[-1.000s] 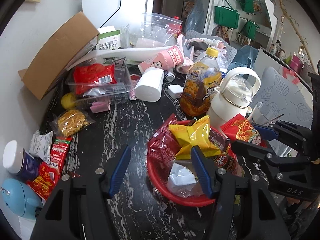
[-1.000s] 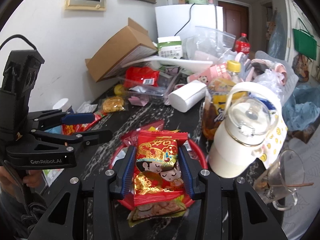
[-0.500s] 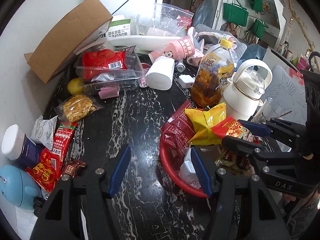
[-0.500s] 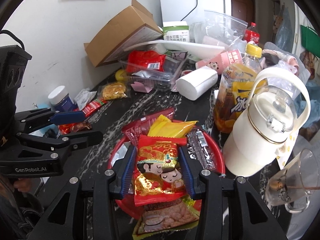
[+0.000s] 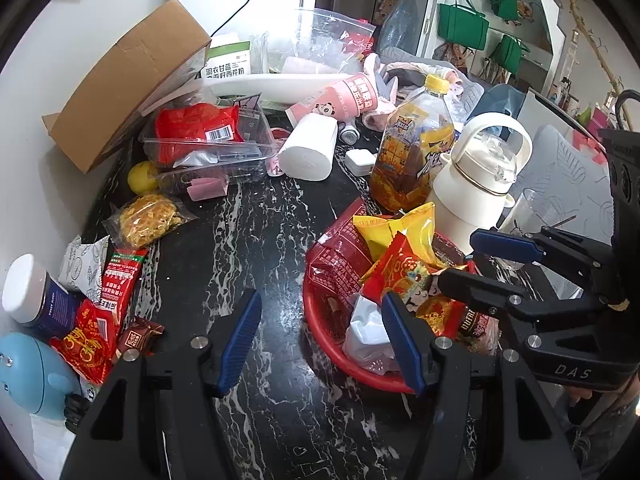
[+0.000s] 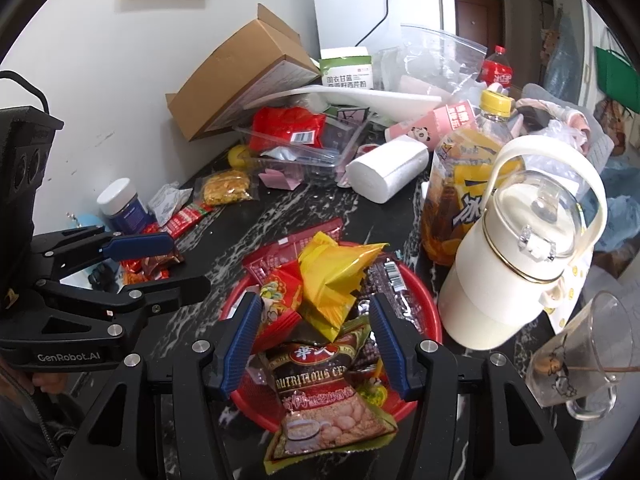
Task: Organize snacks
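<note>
Blue pads line our right gripper [image 6: 314,342], and its jaws have just been opening; they now stand apart over the red basket [image 6: 430,320] and press on nothing. Under them lies the brown cereal packet [image 6: 320,392], hanging partly over the basket's near rim. Just behind it, the red snack packet with cartoon faces [image 6: 280,300] leans in the basket, free of our pads, next to a yellow packet [image 6: 332,276].

Our left gripper [image 5: 320,340] is about half open and holds nothing. One pad sits above the black marble table [image 5: 248,248]; the other is in front of the basket's rim.

Farther left, more red snack packets [image 5: 90,338] lie loose by a blue jar [image 5: 36,300]. Beside the basket stands a cream kettle [image 6: 516,264], with a drink bottle [image 6: 460,176] behind it. Farther back are a white paper roll [image 5: 308,148] and a cardboard box [image 5: 128,80].
</note>
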{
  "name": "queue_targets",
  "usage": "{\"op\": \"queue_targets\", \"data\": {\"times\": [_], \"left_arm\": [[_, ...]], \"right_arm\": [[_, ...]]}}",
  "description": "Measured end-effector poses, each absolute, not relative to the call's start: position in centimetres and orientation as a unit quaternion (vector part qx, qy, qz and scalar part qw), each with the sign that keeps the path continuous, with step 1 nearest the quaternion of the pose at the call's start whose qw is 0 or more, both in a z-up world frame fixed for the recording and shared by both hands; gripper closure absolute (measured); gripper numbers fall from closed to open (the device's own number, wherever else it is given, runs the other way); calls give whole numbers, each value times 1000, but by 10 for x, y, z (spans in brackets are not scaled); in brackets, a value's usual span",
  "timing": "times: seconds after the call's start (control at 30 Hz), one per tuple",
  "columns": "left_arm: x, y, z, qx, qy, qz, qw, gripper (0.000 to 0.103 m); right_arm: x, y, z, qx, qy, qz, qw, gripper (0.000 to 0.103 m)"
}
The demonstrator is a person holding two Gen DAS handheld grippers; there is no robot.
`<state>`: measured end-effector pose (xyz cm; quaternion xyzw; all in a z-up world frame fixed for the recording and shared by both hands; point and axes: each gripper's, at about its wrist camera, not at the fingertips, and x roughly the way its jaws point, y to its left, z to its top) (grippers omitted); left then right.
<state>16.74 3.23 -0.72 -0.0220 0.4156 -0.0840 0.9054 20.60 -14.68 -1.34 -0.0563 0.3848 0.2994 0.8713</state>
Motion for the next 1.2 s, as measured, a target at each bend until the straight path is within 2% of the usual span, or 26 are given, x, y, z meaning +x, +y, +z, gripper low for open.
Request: {"op": "queue_targets", "data": {"times": [0.4, 0.97, 1.03, 1.2], "left_arm": [[152, 16, 19, -13, 389, -92, 917, 42], [109, -16, 81, 15, 312, -112, 943, 42], [98, -20, 86, 23, 301, -112, 947, 42], [72, -31, 89, 40, 283, -107, 952, 42]], "right_arm": [[189, -166, 8, -45, 365, 287, 884, 47], [135, -202, 72, -39, 300, 252, 919, 47], [126, -206, 77, -38, 291, 248, 923, 42], [100, -217, 87, -43, 271, 234, 933, 38]]}}
